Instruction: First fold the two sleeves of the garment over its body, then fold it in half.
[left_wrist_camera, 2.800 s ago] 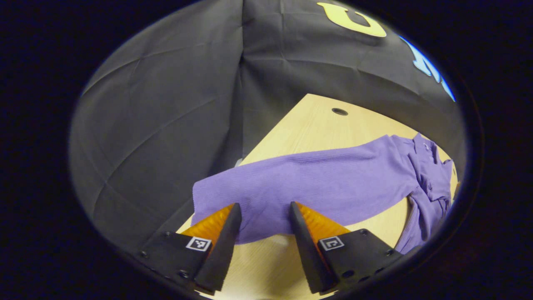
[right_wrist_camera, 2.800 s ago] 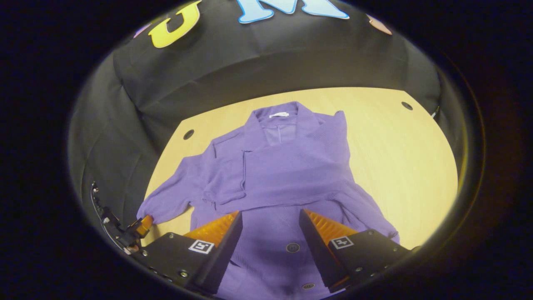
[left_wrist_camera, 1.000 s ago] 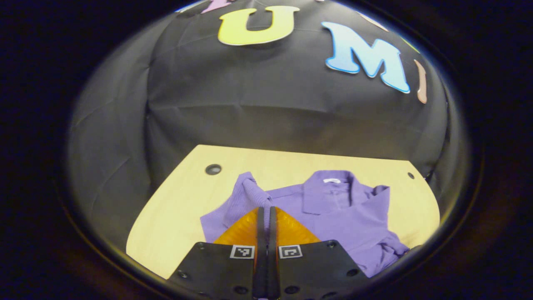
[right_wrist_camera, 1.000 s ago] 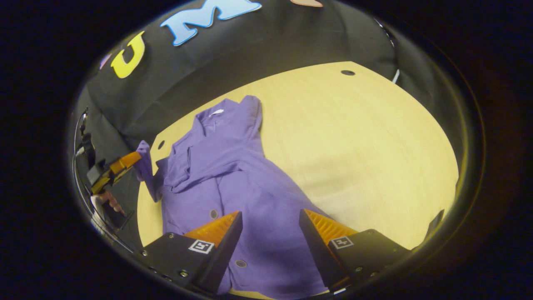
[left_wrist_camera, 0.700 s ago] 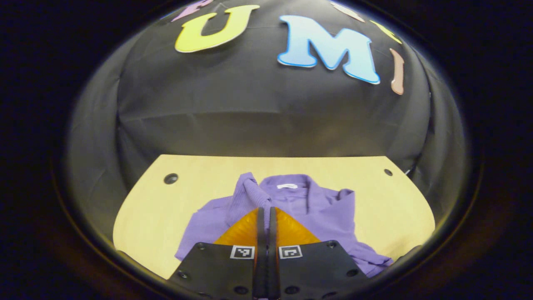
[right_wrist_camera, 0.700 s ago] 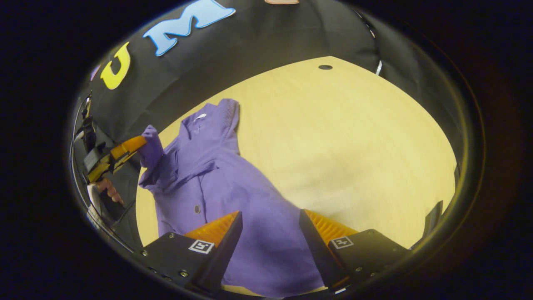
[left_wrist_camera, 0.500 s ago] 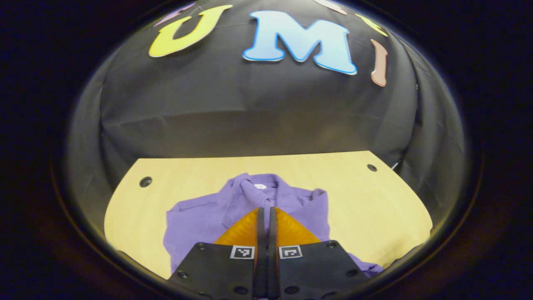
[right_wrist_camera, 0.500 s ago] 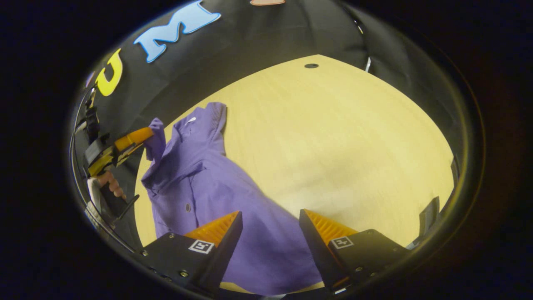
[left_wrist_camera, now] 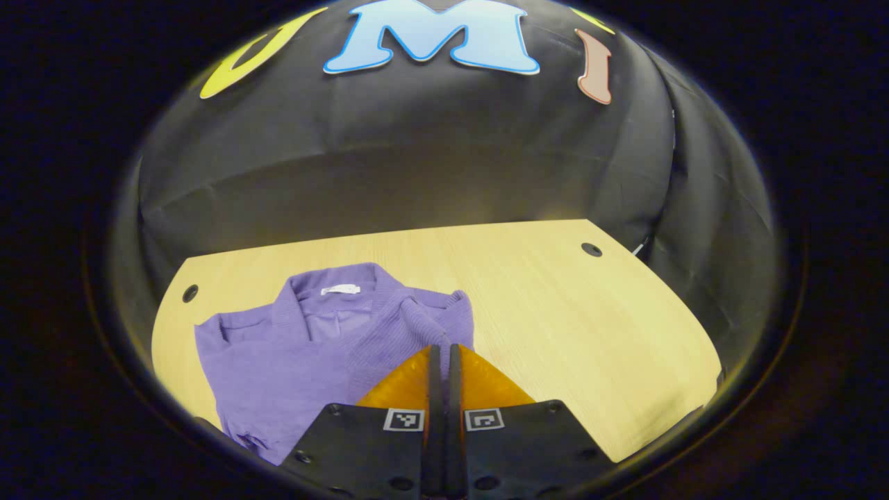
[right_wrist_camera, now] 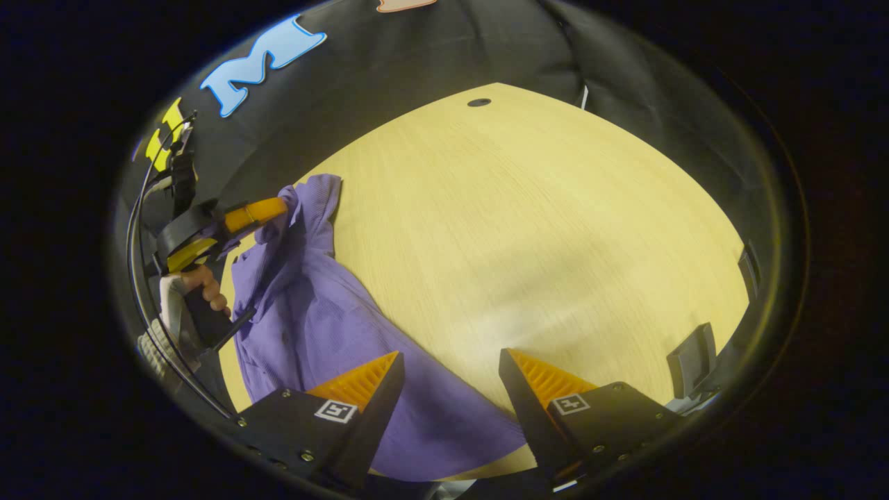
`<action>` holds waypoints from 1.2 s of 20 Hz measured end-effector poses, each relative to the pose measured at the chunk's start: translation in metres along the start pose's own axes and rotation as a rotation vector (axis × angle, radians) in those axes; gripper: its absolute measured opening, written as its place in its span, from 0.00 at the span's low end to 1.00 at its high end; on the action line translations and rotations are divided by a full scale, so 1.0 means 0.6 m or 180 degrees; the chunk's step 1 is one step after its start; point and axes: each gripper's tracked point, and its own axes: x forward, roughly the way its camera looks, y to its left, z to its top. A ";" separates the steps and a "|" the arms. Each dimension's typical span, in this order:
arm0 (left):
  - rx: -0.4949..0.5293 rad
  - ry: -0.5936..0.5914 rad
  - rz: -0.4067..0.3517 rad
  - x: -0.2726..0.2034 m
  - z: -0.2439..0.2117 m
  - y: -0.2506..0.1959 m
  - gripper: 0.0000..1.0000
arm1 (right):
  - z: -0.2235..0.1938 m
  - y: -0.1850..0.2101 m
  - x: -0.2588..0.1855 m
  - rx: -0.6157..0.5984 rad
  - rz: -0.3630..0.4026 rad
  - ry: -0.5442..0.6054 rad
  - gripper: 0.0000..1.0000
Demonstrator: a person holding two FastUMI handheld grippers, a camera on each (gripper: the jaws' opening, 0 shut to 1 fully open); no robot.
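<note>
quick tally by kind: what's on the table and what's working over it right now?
Purple shirt: 1
Table: 1
Claws: 2, the left claw shut on the shirt's sleeve, the right claw open above the shirt
Hand holding the left claw: 1
Total: 5

Left gripper view: lower hem of garment (left_wrist_camera: 292, 354) cut off at lower left of frame. Sleeve cuff (left_wrist_camera: 434, 323) partly hidden behind closed fingers of left gripper (left_wrist_camera: 440, 361); pinch point itself concealed. Right gripper view: near edge of garment masked by left finger (right_wrist_camera: 361, 389) of right gripper (right_wrist_camera: 448, 385) at bottom centre. Hand (right_wrist_camera: 201, 285) at left edge partly cropped. Dark object (right_wrist_camera: 687, 357) at lower right too small to identify. Table (right_wrist_camera: 528, 229) surface blurred.
</note>
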 end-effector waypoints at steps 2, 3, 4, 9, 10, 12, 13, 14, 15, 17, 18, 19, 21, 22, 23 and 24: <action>0.0050 0.0088 0.0068 0.017 -0.018 0.001 0.07 | 0.002 -0.005 0.001 -0.0012 0.0015 0.0023 0.86; 0.0035 0.0150 0.0035 0.025 -0.028 -0.002 0.07 | 0.003 -0.006 0.002 -0.0020 0.0021 0.0033 0.86; -0.0003 0.0210 -0.0045 0.028 -0.036 -0.010 0.10 | 0.003 -0.008 0.002 -0.0027 0.0029 0.0036 0.86; 0.0049 0.0265 -0.0082 0.024 -0.041 -0.019 0.80 | 0.004 -0.009 0.005 -0.0071 0.0038 0.0066 0.86; 0.0079 0.0258 -0.0067 0.021 -0.038 -0.019 1.00 | 0.002 -0.007 0.007 -0.0080 0.0043 0.0077 0.86; 0.0080 0.0251 -0.0083 0.013 -0.035 -0.020 1.00 | 0.000 -0.002 0.010 -0.0103 0.0056 0.0095 0.86; 0.0073 0.0233 -0.0089 0.006 -0.032 -0.017 1.00 | -0.001 0.000 0.012 -0.0127 0.0062 0.0104 0.86; 0.0070 0.0202 -0.0080 -0.014 -0.029 -0.006 1.00 | -0.003 0.003 0.013 -0.0157 0.0064 0.0111 0.86; 0.0062 0.0175 -0.0085 -0.028 -0.028 0.002 1.00 | -0.006 0.009 0.013 -0.0194 0.0068 0.0126 0.86; 0.0041 0.0136 -0.0103 -0.055 -0.029 0.022 1.00 | -0.014 0.017 0.010 -0.0254 0.0066 0.0160 0.86; 0.0043 0.0127 -0.0073 -0.070 -0.034 0.037 1.00 | -0.018 0.014 0.011 -0.0295 0.0057 0.0183 0.86; 0.0047 0.0128 -0.0044 -0.084 -0.043 0.055 1.00 | -0.025 0.014 0.013 -0.0346 0.0036 0.0212 0.86; 0.0045 0.0170 0.0020 -0.118 -0.069 0.091 1.00 | -0.040 0.017 0.016 -0.0453 0.0012 0.0281 0.86; 0.0043 0.0191 0.0081 -0.144 -0.090 0.120 1.00 | -0.047 0.019 0.018 -0.0512 0.0005 0.0317 0.86; 0.0037 0.0199 0.0142 -0.165 -0.105 0.141 1.00 | -0.056 0.022 0.019 -0.0588 -0.0009 0.0353 0.86; 0.0018 0.0213 0.0189 -0.184 -0.122 0.160 1.00 | -0.064 0.025 0.019 -0.0640 -0.0012 0.0384 0.86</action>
